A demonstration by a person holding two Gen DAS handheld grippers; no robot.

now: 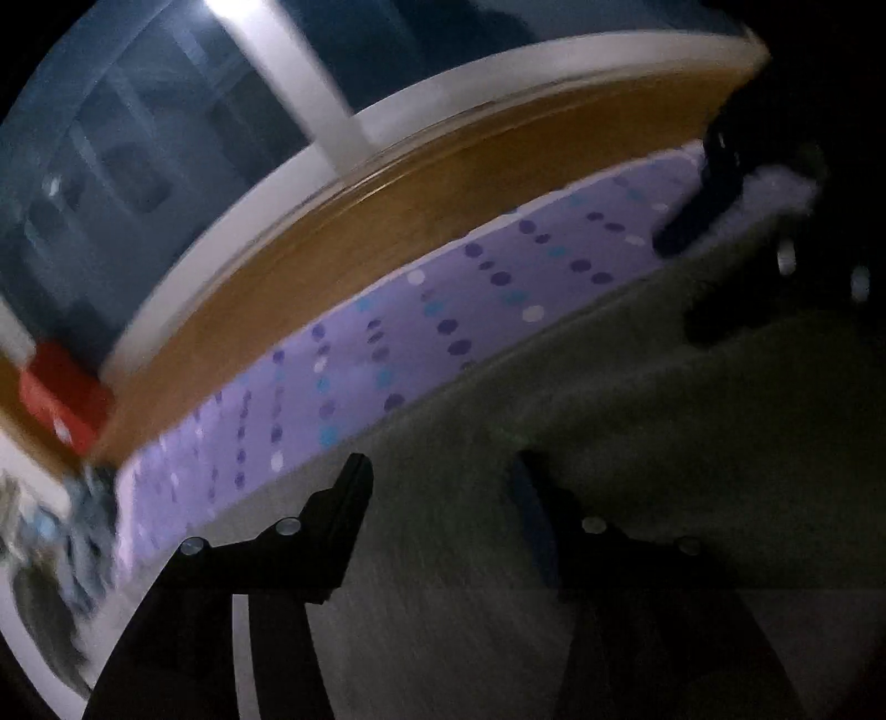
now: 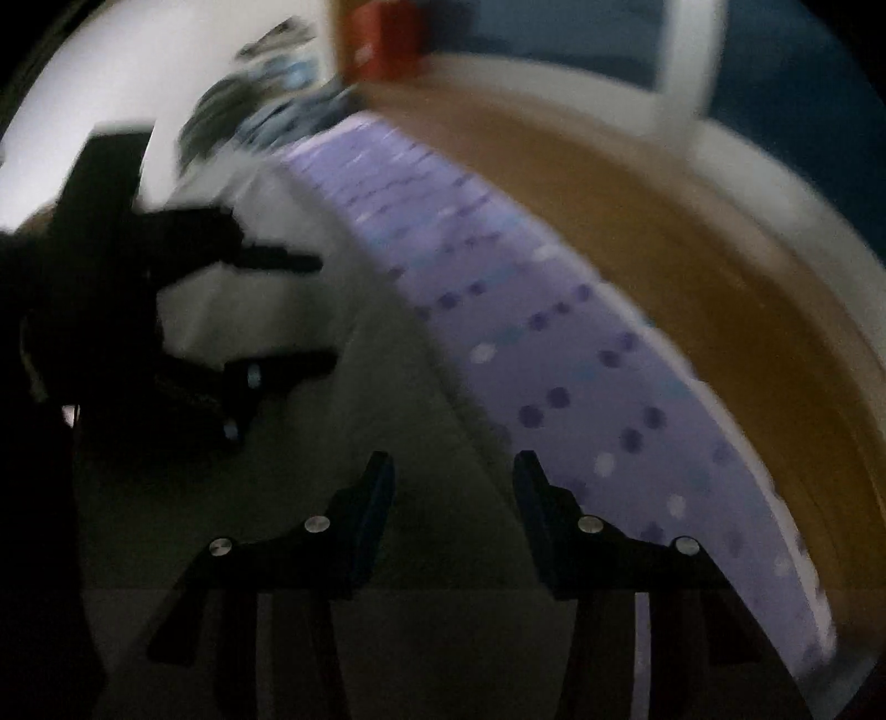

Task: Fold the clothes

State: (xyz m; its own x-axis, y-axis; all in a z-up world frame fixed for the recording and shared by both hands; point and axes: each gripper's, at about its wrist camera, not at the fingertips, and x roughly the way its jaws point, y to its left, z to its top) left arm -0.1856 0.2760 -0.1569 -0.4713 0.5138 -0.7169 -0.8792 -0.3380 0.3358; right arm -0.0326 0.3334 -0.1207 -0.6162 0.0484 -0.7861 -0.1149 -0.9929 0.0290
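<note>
Though both views are dark and motion-blurred, these items can be listed. Wooden worktop (image 1: 432,221): brown band beyond the cloth, partly covered. Lilac dotted sheet (image 1: 421,327): laid flat on the worktop, purple, blue and white dots. Grey garment (image 1: 581,471): plain, dim, spread over the sheet's near side under both tools; outline hard to make out. Patterned clothes heap (image 2: 277,94): smeared, at the sheet's far end. Red box (image 2: 390,39): cut off. Left tongs (image 1: 440,493): spread, empty. Right tongs (image 2: 454,487): spread, empty.
</note>
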